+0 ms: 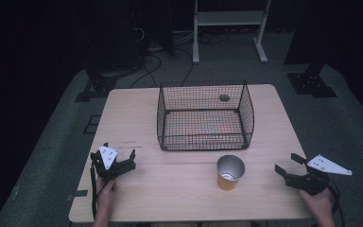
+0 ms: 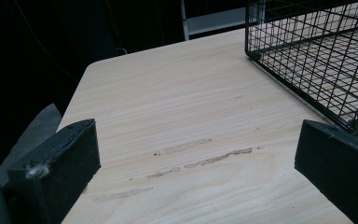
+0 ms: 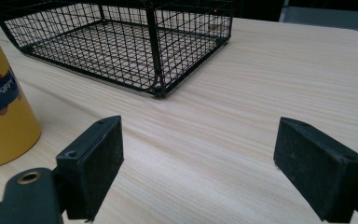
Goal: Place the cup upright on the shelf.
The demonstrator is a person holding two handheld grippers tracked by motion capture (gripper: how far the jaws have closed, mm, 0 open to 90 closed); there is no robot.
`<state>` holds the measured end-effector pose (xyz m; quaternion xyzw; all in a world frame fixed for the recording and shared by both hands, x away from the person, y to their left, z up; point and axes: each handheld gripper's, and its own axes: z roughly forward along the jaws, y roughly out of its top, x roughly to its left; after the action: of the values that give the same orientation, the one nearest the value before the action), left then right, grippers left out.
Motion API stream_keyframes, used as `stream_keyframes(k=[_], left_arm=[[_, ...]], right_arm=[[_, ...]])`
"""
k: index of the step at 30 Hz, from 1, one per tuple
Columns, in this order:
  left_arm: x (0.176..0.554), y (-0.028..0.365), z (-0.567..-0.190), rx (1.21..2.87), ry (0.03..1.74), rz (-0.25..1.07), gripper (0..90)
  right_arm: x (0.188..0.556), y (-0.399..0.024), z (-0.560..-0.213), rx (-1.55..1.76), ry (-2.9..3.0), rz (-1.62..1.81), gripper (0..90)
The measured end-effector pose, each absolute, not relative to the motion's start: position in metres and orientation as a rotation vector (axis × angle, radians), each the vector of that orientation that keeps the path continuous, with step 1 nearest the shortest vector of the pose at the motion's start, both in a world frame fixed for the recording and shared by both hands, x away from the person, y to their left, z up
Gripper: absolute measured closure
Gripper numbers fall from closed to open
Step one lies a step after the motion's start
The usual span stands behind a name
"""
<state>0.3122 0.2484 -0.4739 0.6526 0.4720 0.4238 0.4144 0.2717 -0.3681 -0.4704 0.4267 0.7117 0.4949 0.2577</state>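
With both pairs of jaws spread wide and empty, left gripper (image 1: 118, 161) and right gripper (image 1: 290, 165) above the table (image 1: 179, 189).

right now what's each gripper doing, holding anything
left gripper: open, holding nothing.
right gripper: open, holding nothing; the yellow cup stands apart from it.

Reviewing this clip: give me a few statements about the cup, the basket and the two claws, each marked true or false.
1. The cup stands upright on the table. True.
2. The cup sits inside the wire basket. False: it stands outside, in front of the basket's near side.
3. The left claw is open with nothing between its jaws. True.
4. The right claw grips the cup. False: it is open and apart from the cup.
5. The cup is yellow. True.
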Motion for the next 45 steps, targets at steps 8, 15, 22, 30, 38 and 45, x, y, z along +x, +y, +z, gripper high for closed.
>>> stream_keyframes(k=[8,15,22,30,38,45], left_arm=[[0.312,0.248,-0.474,1.642,1.186,1.065,0.0],[0.312,0.248,-0.474,1.647,1.183,1.063,0.0],[0.311,0.248,-0.474,1.649,1.182,1.064,0.0],[0.311,0.248,-0.474,1.647,1.186,1.064,0.0],[0.311,0.248,-0.474,1.647,1.185,1.064,0.0],[0.311,0.248,-0.474,1.649,1.183,1.068,0.0]], right_arm=[[0.271,-0.366,-0.469,1.144,1.935,1.352,15.1],[0.271,-0.359,-0.467,1.118,1.952,1.358,15.1],[0.270,-0.351,-0.465,1.086,1.980,1.362,15.1],[0.271,-0.341,-0.464,1.045,2.027,1.360,15.1],[0.269,-0.335,-0.465,1.032,2.063,1.360,15.1],[0.265,-0.326,-0.465,0.989,2.099,1.365,15.1]])
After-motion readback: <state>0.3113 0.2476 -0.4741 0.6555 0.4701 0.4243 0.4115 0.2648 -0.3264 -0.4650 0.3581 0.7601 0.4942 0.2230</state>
